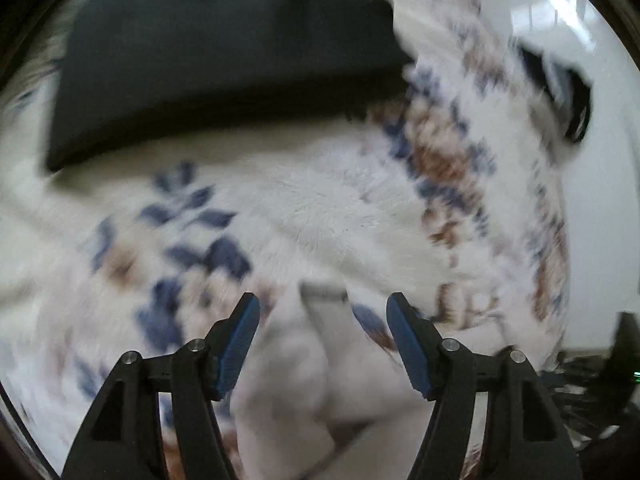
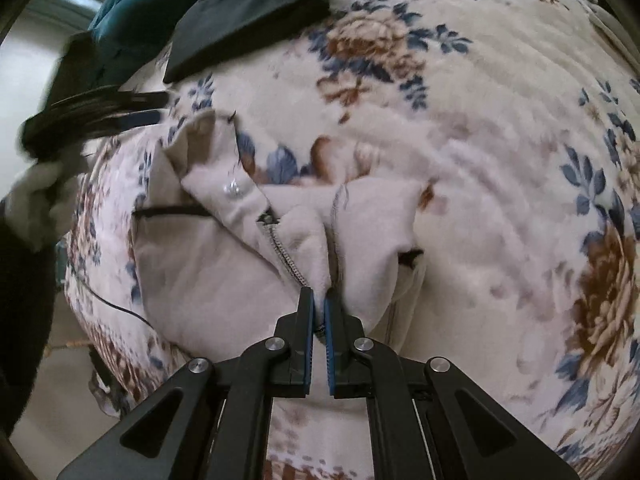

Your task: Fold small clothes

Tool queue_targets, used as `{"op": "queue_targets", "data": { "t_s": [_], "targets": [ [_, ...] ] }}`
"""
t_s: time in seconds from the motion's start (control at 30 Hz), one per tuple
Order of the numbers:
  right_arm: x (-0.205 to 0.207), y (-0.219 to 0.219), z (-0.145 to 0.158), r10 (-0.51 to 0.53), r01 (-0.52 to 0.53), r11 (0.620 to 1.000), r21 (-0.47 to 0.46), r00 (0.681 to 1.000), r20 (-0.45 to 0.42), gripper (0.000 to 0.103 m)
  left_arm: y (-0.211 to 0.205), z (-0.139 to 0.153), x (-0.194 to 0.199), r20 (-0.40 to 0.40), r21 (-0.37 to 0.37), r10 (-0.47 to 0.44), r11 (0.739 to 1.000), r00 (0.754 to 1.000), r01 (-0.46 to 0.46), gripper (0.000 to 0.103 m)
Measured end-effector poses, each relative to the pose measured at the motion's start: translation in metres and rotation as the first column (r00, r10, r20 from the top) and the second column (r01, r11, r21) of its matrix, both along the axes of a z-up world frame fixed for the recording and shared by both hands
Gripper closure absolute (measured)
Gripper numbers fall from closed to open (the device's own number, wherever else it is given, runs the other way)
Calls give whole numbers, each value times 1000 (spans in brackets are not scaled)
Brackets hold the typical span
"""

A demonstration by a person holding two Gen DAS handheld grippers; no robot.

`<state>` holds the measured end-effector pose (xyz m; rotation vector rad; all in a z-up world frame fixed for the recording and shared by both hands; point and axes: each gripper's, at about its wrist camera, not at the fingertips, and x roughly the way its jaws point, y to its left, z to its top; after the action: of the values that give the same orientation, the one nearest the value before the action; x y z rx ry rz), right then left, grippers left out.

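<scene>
Right gripper [image 2: 319, 300] pinches a fold of a pale pink fleece garment [image 2: 208, 272] near its zipper [image 2: 280, 248], the blue pads pressed together on the cloth with only a sliver of fabric between them. Left gripper [image 1: 323, 308] hangs spread wide over the same pale garment [image 1: 304, 380], its jaws holding nothing; whether its tips brush the cloth cannot be told through the blur.

Folding looks to be in its early part, by this judgement: the garment lies bunched and creased on a floral blanket [image 2: 460, 160], collar and snap button [image 2: 233, 189] turned up, the zipper partly open, no clean fold yet made. Smoothing, folding the sides in and doubling it over all appear left to do.

Beyond the garment, the blanket's blue and brown flowers spread across the bed. Farther back, a dark folded piece [image 2: 248, 20] lies flat on the blanket, possibly one item already done, with a teal cloth [image 2: 132, 4] behind it. From the left wrist, that dark piece [image 1: 224, 68] fills the far background.
</scene>
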<state>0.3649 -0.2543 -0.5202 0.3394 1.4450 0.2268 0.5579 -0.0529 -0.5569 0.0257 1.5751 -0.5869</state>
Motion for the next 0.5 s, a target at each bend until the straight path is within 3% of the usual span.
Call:
{"op": "queue_targets", "data": {
  "t_s": [0.07, 0.17, 0.3, 0.43, 0.5],
  "targets": [
    [11, -2, 1, -14, 14, 1000, 5, 1000, 5, 98, -16, -22, 3, -36, 64, -85, 994, 996, 87, 43],
    [25, -9, 2, -40, 40, 999, 9, 999, 16, 98, -23, -27, -8, -33, 78, -167, 983, 985, 169, 97],
    [38, -16, 7, -65, 64, 998, 16, 997, 44, 98, -5, 9, -33, 96, 40, -161, 987, 982, 157, 98],
    [37, -18, 20, -67, 64, 997, 32, 995, 76, 98, 41, 68, -76, 211, -56, -17, 998, 977, 29, 98],
    [30, -17, 27, -59, 56, 998, 41, 995, 83, 98, 61, 91, -100, 223, -107, 51, 994, 973, -28, 98]
  ]
}}
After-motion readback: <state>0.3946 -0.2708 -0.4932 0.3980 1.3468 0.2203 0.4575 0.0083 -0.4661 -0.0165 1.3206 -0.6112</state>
